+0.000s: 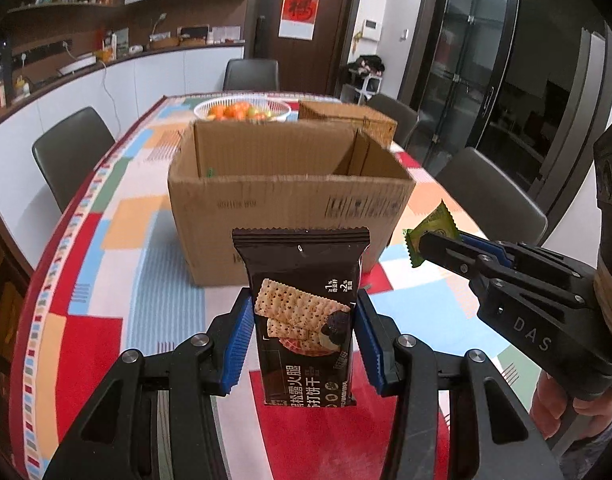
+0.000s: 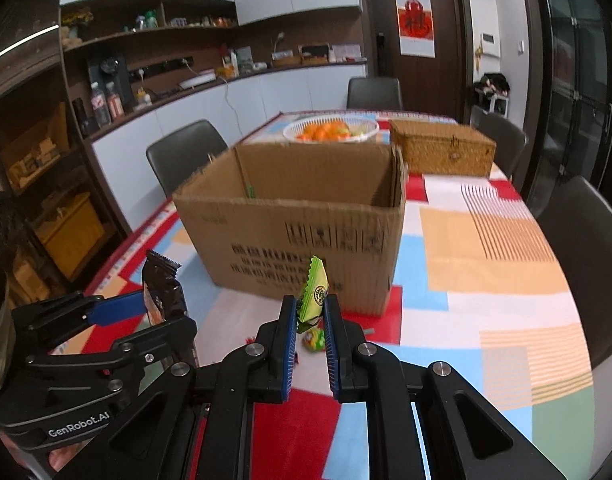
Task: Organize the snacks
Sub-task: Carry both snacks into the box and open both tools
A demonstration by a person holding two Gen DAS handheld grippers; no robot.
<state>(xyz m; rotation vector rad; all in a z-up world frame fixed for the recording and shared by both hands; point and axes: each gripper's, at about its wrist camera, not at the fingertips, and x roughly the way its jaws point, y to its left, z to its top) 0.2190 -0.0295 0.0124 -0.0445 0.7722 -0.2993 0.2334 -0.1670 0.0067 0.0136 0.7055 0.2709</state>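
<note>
**Operator:** Over the table (image 1: 105,240), between my left gripper's (image 1: 303,344) blue pads (image 1: 237,340), I have the dark cracker pack (image 1: 306,320) upright, pinched by its two side edges. It hangs in the air just short of the box (image 1: 285,208), clear of the cloth.

**Partner:** And the right one?

**Operator:** My right gripper (image 2: 310,332) is clenched on a small green sachet (image 2: 314,294), whose zigzag top sticks up above the fingertips. From the left camera I see that gripper (image 1: 420,246) off to the side with the sachet (image 1: 434,228) poking out of its tip, level with the box's near corner.

**Partner:** Is the box open?

**Operator:** Yes, its top is open, with one flap standing inside along the right wall. I cannot see its floor from either camera (the near wall hides it).

**Partner:** Anything else on the table?

**Operator:** One more green sweet (image 2: 314,339) lies on the cloth, showing between my right pads below the sachet. Behind the box sits a white basket (image 2: 330,130) of orange fruit, and beside that a wicker case (image 2: 442,152) with its lid down. Chairs (image 2: 185,152) stand around the table.
</note>
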